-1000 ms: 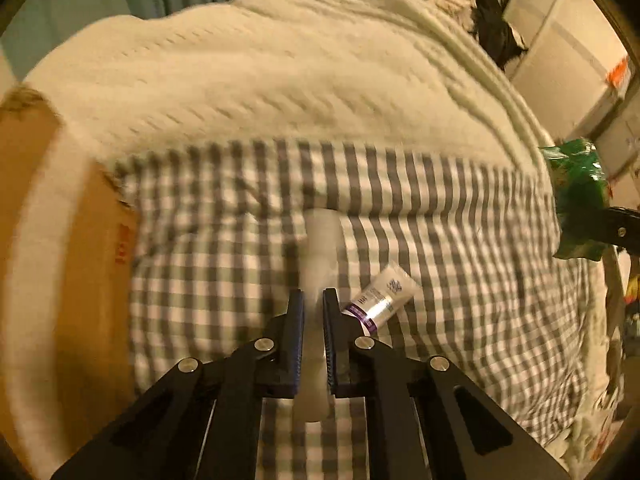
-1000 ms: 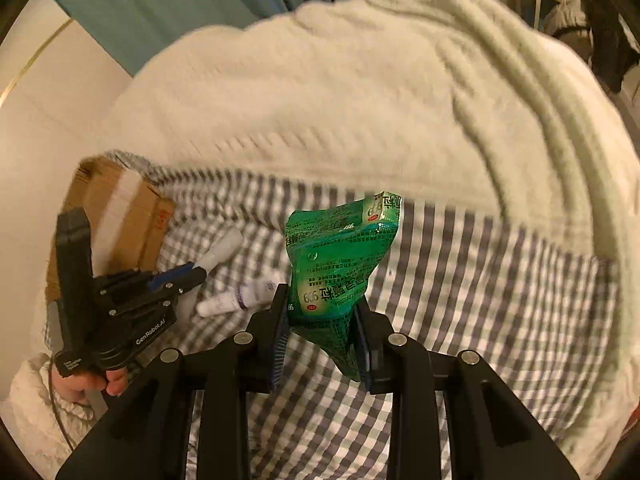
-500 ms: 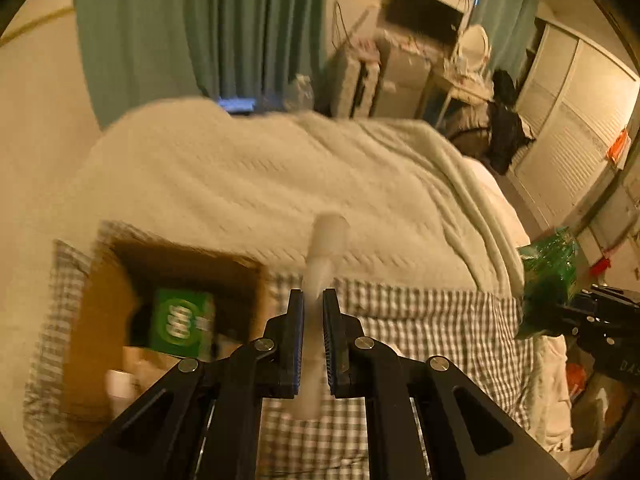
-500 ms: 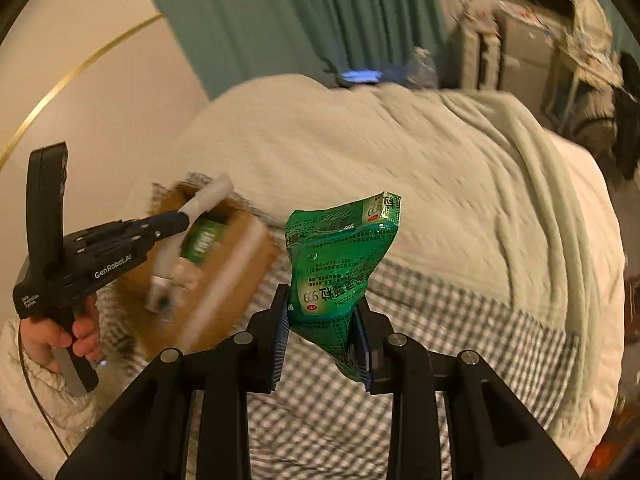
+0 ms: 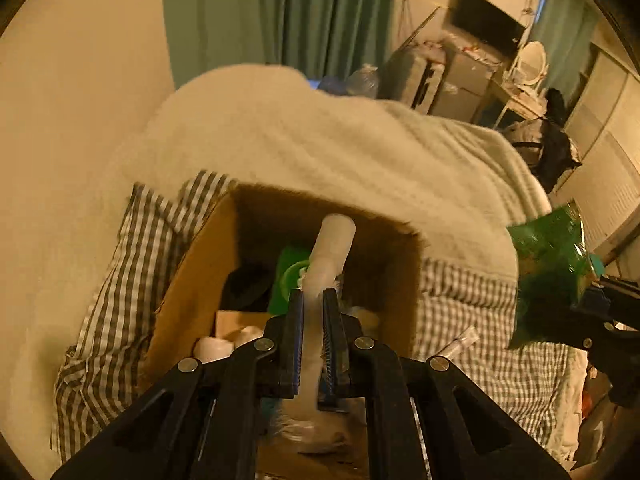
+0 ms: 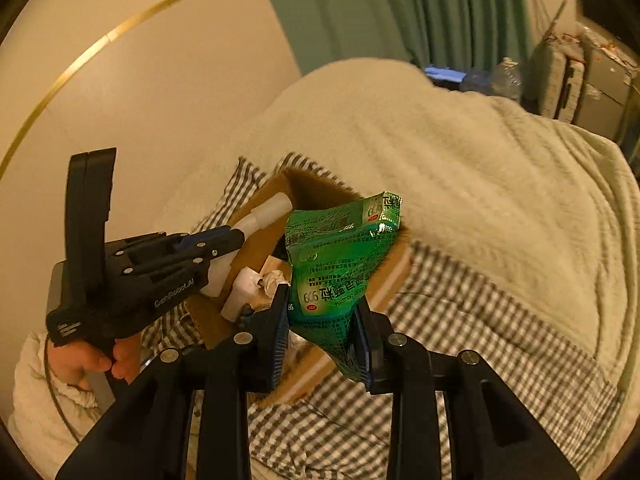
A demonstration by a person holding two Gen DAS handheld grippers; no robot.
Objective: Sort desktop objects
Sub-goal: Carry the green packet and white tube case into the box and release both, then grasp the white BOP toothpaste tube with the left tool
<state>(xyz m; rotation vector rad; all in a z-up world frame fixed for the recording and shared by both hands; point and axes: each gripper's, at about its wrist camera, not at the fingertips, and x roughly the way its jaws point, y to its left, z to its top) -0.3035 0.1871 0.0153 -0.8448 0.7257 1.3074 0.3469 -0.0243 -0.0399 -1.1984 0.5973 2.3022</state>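
The left gripper has its jaws pinched narrow on a smooth, milky white plastic tube with a round cap end; the tube hangs over the open brown cardboard box, above its middle. The right gripper holds a shiny green crinkly foil packet by its lower part, jaws a little way apart with the packet squeezed between them; the packet stands up tall over the near right edge of the box.

What could go wrong — the tube is long and slick and held near its back end, so it might swing or slip out too early; if it drops crooked it could hit the box wall and bounce out onto the grey-and-white checked cloth. The packet is soft and puffy; a thin grip on a floppy bag could let it slide, or crush what is inside. Both grippers sit close above one box, so they could bump each other. The box rests on soft bedding near the left edge of the checked cloth; a push on its rim might tip it.

The box is already partly full — a green thing, white round things, something dark; a new thing could land on top and roll. A fluffy cream blanket lies behind the box.
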